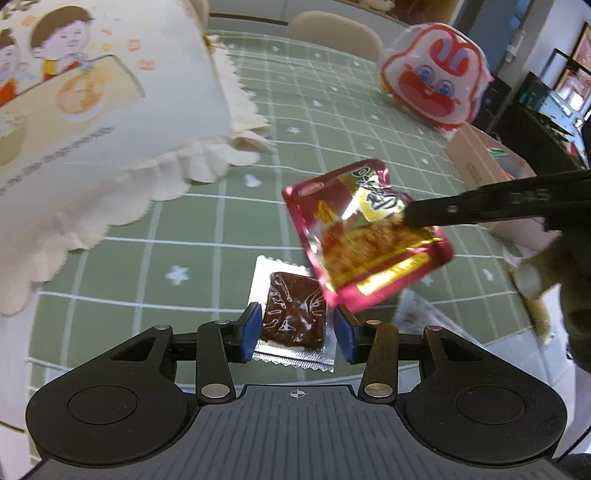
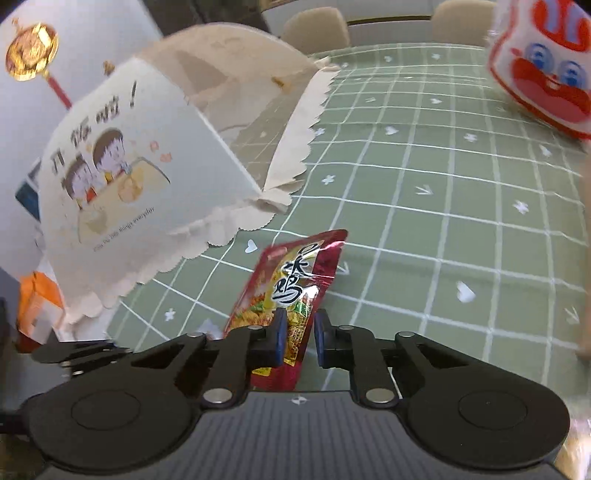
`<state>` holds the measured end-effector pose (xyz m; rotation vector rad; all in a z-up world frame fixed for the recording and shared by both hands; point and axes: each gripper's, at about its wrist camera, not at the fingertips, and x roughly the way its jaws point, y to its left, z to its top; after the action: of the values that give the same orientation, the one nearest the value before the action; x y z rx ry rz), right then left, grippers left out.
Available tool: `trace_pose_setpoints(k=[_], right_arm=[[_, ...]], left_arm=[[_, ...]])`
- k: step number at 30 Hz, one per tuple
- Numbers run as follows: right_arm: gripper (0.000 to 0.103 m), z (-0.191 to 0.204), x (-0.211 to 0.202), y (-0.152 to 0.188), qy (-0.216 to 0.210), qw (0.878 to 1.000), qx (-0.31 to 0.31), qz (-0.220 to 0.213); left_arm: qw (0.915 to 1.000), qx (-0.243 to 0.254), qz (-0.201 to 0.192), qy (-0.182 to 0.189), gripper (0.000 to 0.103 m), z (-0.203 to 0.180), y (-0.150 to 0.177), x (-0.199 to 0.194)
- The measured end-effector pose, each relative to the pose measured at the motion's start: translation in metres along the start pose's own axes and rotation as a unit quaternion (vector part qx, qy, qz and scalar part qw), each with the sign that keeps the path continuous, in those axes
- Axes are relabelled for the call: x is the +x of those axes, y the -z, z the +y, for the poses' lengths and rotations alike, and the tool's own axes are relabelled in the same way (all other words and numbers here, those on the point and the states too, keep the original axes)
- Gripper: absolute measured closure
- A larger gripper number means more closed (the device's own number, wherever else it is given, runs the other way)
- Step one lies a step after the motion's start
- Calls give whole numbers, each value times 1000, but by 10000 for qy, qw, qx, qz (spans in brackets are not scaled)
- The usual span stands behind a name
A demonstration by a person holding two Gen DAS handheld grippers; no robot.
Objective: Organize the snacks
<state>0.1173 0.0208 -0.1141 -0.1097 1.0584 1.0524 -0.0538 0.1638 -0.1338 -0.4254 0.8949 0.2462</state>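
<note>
My left gripper (image 1: pixel 297 328) hangs low over the green checked tablecloth (image 1: pixel 184 240). A dark brown snack in a silver-edged clear packet (image 1: pixel 293 314) lies flat between its blue pads, which stand just off the packet's sides. My right gripper (image 2: pixel 299 325) is shut on a shiny red snack packet (image 2: pixel 291 288) and holds it off the table. In the left wrist view its black fingers (image 1: pixel 443 212) come in from the right and pinch that red packet (image 1: pixel 365 240) above the brown one. A cream paper bag with cartoon children (image 1: pixel 92 110) (image 2: pixel 129 184) lies at the left, its mouth toward the table.
A white and red rabbit-face snack bag (image 1: pixel 436 74) (image 2: pixel 543 74) stands at the far right. A cardboard box (image 1: pixel 476 162) sits at the right table edge. Two beige chairs (image 2: pixel 314 29) are behind the table. An orange packet (image 2: pixel 37 310) is at the left.
</note>
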Motion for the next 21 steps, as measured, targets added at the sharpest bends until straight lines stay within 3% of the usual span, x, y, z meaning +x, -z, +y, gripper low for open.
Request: trace_pose_setpoints(k=[5, 8, 12, 14, 17, 19, 21], right_arm=[[100, -15, -52, 14, 129, 9992, 246, -281], [102, -23, -91, 29, 347, 9978, 336, -458], [102, -31, -136, 62, 417, 9952, 603, -647], [102, -32, -145, 79, 528, 9944, 651, -645], [101, -44, -146, 99, 1090, 9887, 790, -662], [99, -58, -142, 108, 1385, 9832, 1054, -558], [93, -68, -137, 116, 1479, 9805, 1215, -458]], left_arm=[[9972, 245, 15, 711, 57, -30, -9, 1], [9902, 639, -51, 1242, 56, -59, -18, -2], [9684, 1276, 68, 2143, 56, -112, -24, 4], [9558, 1697, 197, 2395, 56, -138, -20, 7], [9449, 2255, 407, 2339, 56, -163, -10, 10], [9501, 2284, 490, 2068, 56, -163, -6, 12], [9613, 2043, 479, 1785, 56, -151, -8, 11]])
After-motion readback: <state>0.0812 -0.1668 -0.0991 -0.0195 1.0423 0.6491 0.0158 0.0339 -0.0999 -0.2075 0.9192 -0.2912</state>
